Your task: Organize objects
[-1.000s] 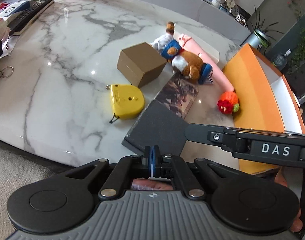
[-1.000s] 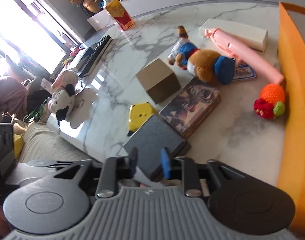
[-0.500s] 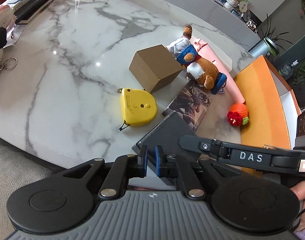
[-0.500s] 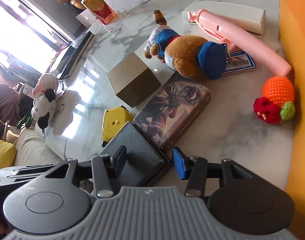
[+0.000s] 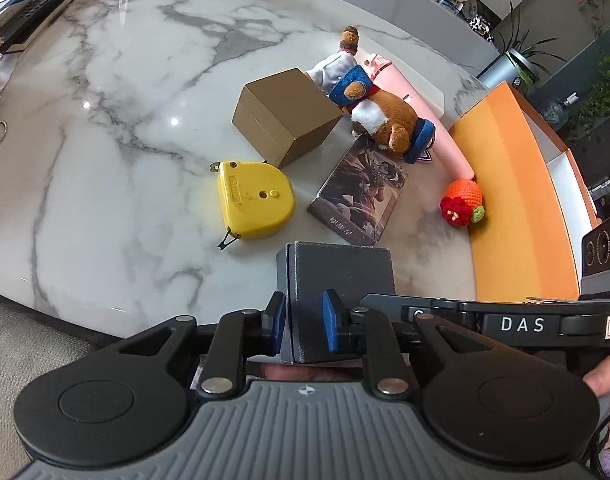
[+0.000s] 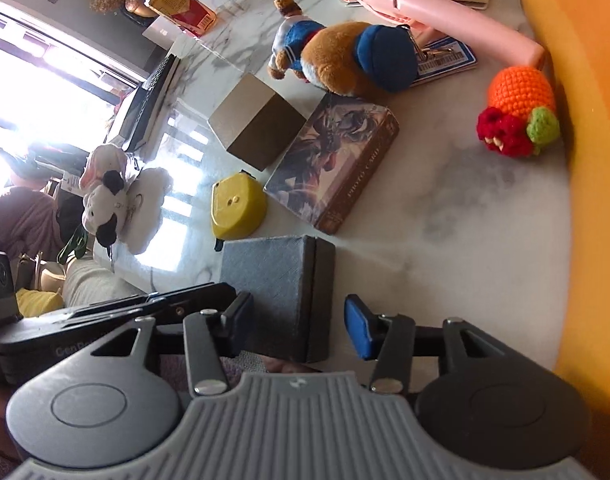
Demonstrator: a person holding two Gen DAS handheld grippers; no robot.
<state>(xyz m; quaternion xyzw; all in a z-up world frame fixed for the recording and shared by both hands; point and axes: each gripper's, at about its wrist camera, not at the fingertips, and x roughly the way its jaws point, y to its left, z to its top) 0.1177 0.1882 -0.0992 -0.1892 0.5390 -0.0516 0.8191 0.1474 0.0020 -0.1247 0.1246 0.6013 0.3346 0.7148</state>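
White letters "DAS" stand on a black bar [image 5: 521,324] just right of the left claw; faint raised letters, roughly "GenRo", mark the black housing [image 6: 71,350] left of the right claw. Print runs along the picture box [image 6: 337,168] edge ahead of the right claw, too skewed to read; the barcode card [image 6: 445,58] farther off is illegible.

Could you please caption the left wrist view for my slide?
Left gripper opening around a grey box at the marble table's edge, beside a yellow tape measure.
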